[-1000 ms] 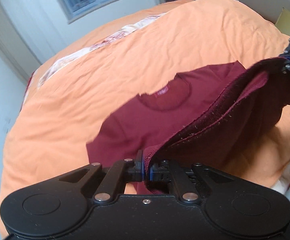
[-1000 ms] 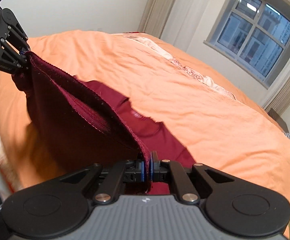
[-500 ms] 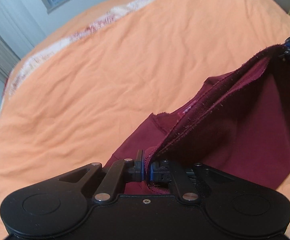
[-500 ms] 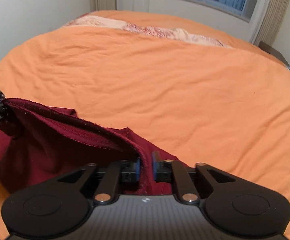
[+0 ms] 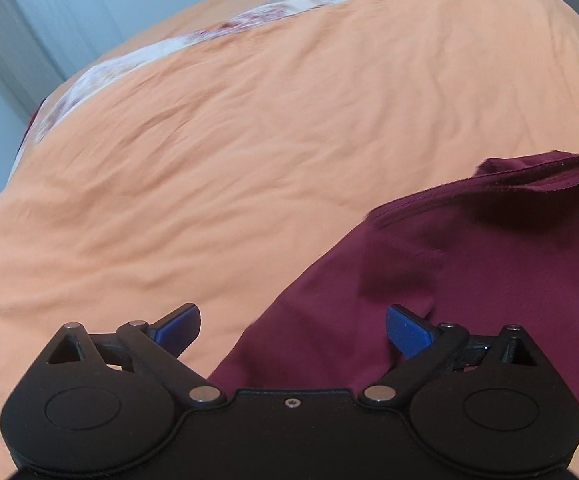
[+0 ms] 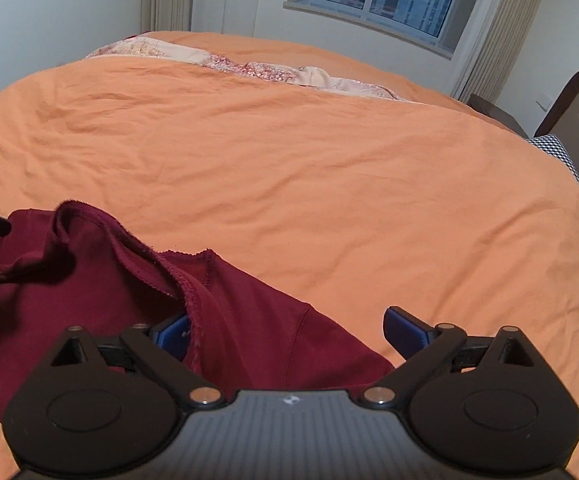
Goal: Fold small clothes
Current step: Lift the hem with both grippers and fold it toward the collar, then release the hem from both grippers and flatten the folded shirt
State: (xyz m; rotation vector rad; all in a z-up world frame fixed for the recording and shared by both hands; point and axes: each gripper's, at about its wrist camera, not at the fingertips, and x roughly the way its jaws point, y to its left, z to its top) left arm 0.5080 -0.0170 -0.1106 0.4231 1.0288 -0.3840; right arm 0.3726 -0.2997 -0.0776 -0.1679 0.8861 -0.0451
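The maroon T-shirt [image 6: 89,280] lies on the orange bedspread [image 6: 329,168], doubled over so its raw hem sits near the collar, which suggests one fold is done. The fingers of both the left gripper [image 5: 292,330] and the right gripper [image 6: 287,330] are spread wide, holding nothing. Smoothing and further folds likely remain.

Left gripper [image 5: 292,330] low, jaws spread wide, right gripper [image 6: 287,330] likewise, jaws wide apart

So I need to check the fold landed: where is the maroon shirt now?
The maroon shirt lies on the orange bedspread, lower left in the right wrist view, lower right in the left.
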